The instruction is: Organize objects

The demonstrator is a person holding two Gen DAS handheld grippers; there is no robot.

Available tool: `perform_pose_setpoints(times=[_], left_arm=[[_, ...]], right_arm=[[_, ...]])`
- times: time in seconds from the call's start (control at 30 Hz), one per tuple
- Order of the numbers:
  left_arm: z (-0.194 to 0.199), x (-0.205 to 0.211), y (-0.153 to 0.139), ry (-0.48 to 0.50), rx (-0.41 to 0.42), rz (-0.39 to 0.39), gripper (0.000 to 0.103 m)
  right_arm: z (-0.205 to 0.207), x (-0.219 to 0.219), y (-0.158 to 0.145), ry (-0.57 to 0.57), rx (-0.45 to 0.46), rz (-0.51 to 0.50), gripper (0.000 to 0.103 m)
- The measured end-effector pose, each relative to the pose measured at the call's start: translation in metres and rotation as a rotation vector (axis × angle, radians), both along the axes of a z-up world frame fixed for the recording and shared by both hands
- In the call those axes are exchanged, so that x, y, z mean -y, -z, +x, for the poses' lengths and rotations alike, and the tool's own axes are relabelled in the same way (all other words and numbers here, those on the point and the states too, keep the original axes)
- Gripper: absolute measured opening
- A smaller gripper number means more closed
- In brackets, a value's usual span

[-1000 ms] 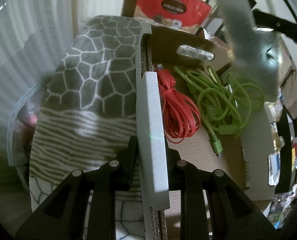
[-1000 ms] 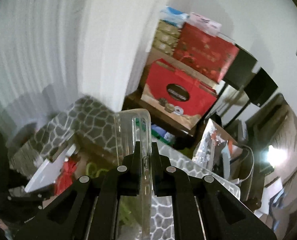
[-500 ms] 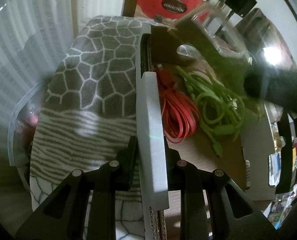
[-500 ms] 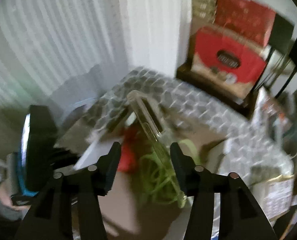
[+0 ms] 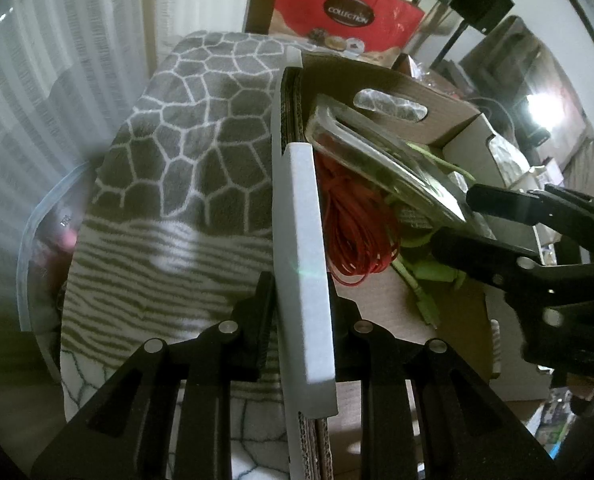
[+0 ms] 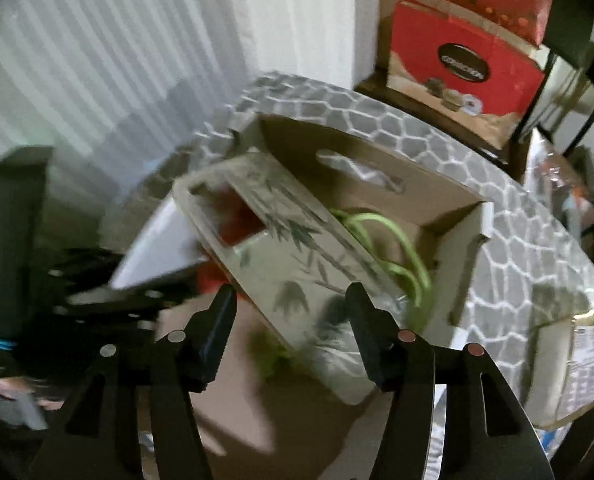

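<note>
My left gripper [image 5: 301, 312] is clamped on the white flap [image 5: 305, 264] of the box [image 5: 449, 320], which runs up the middle of the left view from the bottom edge; both fingers [image 5: 257, 320] press against the flap's two faces. Right of the flap, inside the box, the red cable [image 5: 357, 232] lies coiled in the centre of the frame, and the green cable [image 5: 429, 268] lies just right of it. A clear phone case [image 5: 377, 160], printed with bamboo leaves, slants across both cables from the upper centre down toward the right, its lower end near my right gripper [image 5: 457, 220], which comes in from the right edge. In the right view that gripper [image 6: 291, 308] stands with its jaws apart at lower centre, and the case [image 6: 293, 264] lies between and beyond them; the pads do not press on it, though blur keeps me from telling whether a finger [image 6: 217, 320] brushes its edge. The case rests tilted in the box [image 6: 437, 208], covering part of the red cable [image 6: 243, 224] at centre left and the green cable [image 6: 393, 244] at centre right. The box sits on a grey patterned blanket [image 5: 201, 128] that fills the left of the left view. A red carton [image 5: 345, 16] stands at top centre there, and at upper right in the right view.
</note>
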State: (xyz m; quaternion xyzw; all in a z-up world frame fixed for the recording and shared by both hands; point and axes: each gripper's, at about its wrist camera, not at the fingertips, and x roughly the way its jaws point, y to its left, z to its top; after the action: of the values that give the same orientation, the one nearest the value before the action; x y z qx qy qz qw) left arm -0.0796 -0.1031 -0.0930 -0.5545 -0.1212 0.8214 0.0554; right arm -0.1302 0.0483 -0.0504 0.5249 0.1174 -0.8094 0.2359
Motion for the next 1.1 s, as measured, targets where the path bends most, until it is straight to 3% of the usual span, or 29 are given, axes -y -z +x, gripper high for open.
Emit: perform_pose_setpoints(times=[0.13, 0.27, 0.43, 0.63, 0.73, 0.93, 1.1], left_arm=[[0.000, -0.001, 0.000, 0.001, 0.000, -0.003, 0.020], [0.001, -0.001, 0.000, 0.000, 0.000, -0.001, 0.019], [0.001, -0.002, -0.001, -0.001, 0.000, 0.000, 0.019], [0.001, -0.002, -0.001, 0.000, 0.000, -0.001, 0.019], [0.002, -0.003, -0.001, 0.002, 0.000, 0.001, 0.019], [0.003, -0.002, -0.003, 0.008, 0.001, 0.005, 0.019], [0.002, -0.003, -0.002, 0.010, -0.002, 0.011, 0.019]], right_arm=[[0.001, 0.001, -0.001, -0.004, -0.002, 0.010, 0.057], [-0.002, -0.011, -0.016, 0.018, 0.036, -0.103, 0.056], [-0.022, -0.015, -0.029, 0.049, 0.036, -0.128, 0.060], [-0.059, 0.007, -0.004, 0.018, 0.089, -0.051, 0.060], [-0.074, 0.011, 0.007, -0.009, 0.129, -0.088, 0.067], [-0.087, 0.009, 0.017, -0.068, 0.229, -0.167, 0.069], [-0.082, 0.015, 0.026, -0.162, 0.235, -0.124, 0.071]])
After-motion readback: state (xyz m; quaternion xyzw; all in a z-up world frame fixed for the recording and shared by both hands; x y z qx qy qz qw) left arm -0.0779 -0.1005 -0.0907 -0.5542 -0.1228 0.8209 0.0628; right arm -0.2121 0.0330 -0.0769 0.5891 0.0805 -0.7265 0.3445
